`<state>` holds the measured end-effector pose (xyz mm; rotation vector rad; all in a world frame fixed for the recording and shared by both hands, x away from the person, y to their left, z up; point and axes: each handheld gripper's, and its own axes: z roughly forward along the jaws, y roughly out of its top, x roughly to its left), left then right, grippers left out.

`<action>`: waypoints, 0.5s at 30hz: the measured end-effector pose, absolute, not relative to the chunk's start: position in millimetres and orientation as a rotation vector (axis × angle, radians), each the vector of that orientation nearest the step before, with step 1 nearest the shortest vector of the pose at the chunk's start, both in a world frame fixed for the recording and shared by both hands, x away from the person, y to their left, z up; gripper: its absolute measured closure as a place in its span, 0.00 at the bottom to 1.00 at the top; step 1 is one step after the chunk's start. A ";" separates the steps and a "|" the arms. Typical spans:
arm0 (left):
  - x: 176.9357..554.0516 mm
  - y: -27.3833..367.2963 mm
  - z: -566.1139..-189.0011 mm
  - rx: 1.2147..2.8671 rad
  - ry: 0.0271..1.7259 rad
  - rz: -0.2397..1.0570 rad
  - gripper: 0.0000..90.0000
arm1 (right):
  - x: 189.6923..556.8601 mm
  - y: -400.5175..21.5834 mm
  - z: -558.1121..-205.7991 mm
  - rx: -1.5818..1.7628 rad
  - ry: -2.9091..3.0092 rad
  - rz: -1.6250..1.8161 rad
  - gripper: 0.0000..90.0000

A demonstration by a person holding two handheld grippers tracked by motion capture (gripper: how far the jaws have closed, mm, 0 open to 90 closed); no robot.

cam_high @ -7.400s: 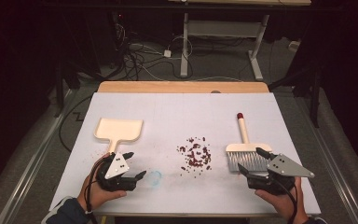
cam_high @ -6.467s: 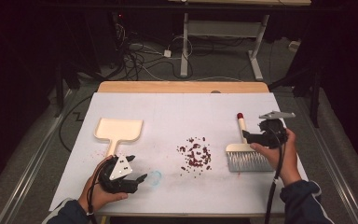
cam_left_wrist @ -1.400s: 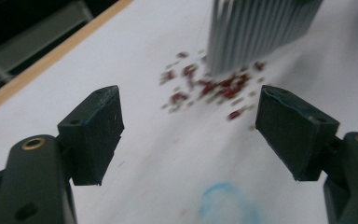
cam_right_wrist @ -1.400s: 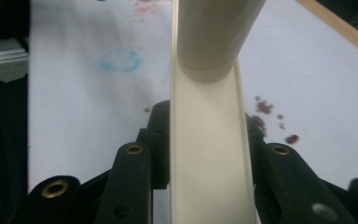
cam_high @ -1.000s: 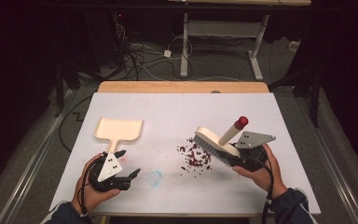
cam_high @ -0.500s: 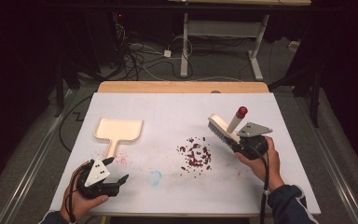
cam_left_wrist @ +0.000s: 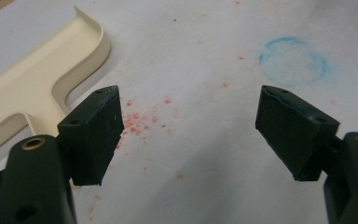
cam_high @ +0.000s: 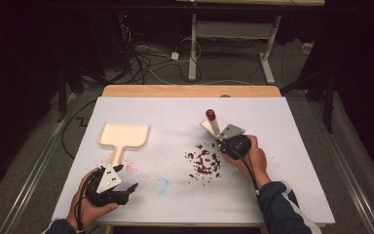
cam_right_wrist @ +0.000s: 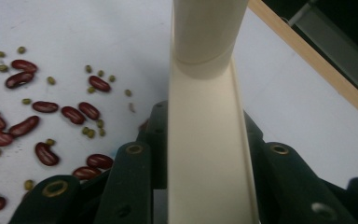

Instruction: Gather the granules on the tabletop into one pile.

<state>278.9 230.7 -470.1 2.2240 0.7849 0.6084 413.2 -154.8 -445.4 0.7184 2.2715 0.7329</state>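
Observation:
A cream brush with a red-tipped handle stands tilted at the right edge of a scatter of red beans and small green beans. My right gripper is shut on the brush; its cream back runs up between the jaws of that gripper, with beans to the left. A cream dustpan lies flat at the left. My left gripper rests near the front left, open and holding nothing, beside the dustpan's handle.
A faint blue ring stain and red specks mark the white table sheet. The table's wooden far edge borders a dark floor with cables and a desk frame.
My right hand has carried the brush leftward and lower, to the right edge of the beans. The left hand has hardly moved.

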 end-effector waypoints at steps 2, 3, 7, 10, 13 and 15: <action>278.6 230.2 -471.2 2.240 0.780 0.606 0.25 | 411.9 -148.8 -446.6 0.708 2.290 0.781 0.76; 278.5 230.1 -471.5 2.244 0.780 0.604 0.25 | 411.3 -146.1 -447.2 0.692 2.295 0.803 0.76; 278.1 230.2 -470.9 2.242 0.780 0.602 0.25 | 407.7 -139.7 -449.3 0.631 2.329 0.872 0.75; 278.3 229.5 -471.2 2.243 0.778 0.600 0.25 | 402.5 -139.1 -449.1 0.594 2.359 0.938 0.75; 278.2 229.3 -472.6 2.261 0.772 0.591 0.25 | 395.8 -137.4 -448.1 0.561 2.400 0.989 0.75; 278.5 229.1 -472.7 2.266 0.762 0.600 0.25 | 390.8 -136.0 -447.8 0.531 2.422 0.999 0.75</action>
